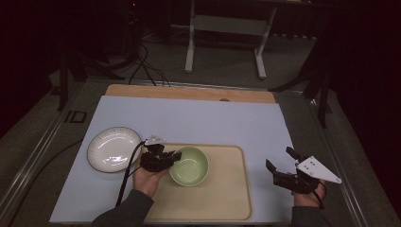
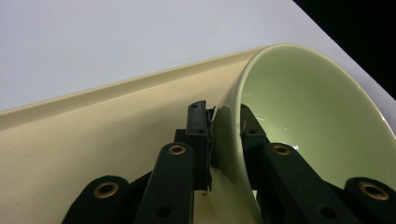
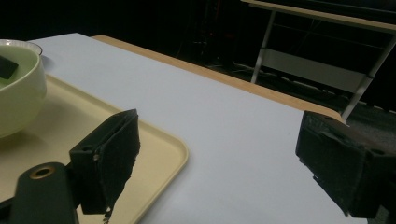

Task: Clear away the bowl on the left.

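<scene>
bowl (image 1: 189, 166) on tray (image 1: 227, 198), plate (image 1: 114, 148) left of tray

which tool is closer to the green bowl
Left. The left tool is clamped on the green bowl at its rim; the right tool hangs open off the tray's right edge, well apart from it.

On the beige tray (image 1: 227, 203) sits a green bowl (image 1: 190, 166), its left rim pinched by the left gripper (image 1: 173, 157), a white plate (image 1: 112, 149) just left of the tray, while the right gripper (image 1: 279, 164) hovers wide-jawed off the tray's right edge.
</scene>
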Demonstrator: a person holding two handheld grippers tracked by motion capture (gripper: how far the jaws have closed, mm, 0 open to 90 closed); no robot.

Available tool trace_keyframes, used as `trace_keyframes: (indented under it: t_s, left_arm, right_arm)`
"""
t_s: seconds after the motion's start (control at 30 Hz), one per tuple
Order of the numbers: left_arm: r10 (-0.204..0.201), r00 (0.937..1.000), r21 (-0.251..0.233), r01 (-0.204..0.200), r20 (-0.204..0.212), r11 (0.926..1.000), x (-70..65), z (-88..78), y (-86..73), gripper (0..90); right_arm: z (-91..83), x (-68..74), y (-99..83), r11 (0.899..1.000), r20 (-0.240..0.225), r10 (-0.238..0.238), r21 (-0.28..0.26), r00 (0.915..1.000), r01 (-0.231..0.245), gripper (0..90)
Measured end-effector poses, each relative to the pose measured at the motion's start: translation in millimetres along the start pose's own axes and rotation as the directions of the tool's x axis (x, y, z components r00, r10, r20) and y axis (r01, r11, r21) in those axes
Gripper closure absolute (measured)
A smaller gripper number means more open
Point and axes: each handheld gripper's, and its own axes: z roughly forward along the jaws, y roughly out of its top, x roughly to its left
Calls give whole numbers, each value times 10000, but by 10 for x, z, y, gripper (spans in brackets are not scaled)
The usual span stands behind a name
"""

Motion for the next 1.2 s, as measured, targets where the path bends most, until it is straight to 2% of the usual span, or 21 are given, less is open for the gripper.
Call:
trace_keyframes:
  t_s: [0.77,0.97,1.13,1.2]
  left_arm:
    - [-1,9999,652,11,-155,9979,13,216,-107,807]
    - [-193,9997,731,204,-158,9971,62,239,-119,809]
    - [12,9987,947,37,-519,9955,74,261,-130,818]
    - [-41,9990,822,78,-443,9966,85,243,-121,811]
  right_arm:
    - [-3,-2,0,10000,0,10,-6,10000,-10,133]
    - [-3,-1,-1,10000,-1,11,-9,10000,-11,133]
    - [-2,0,0,10000,0,-4,-13,10000,4,133]
    - [-3,0,0,10000,-5,3,-12,10000,-3,133]
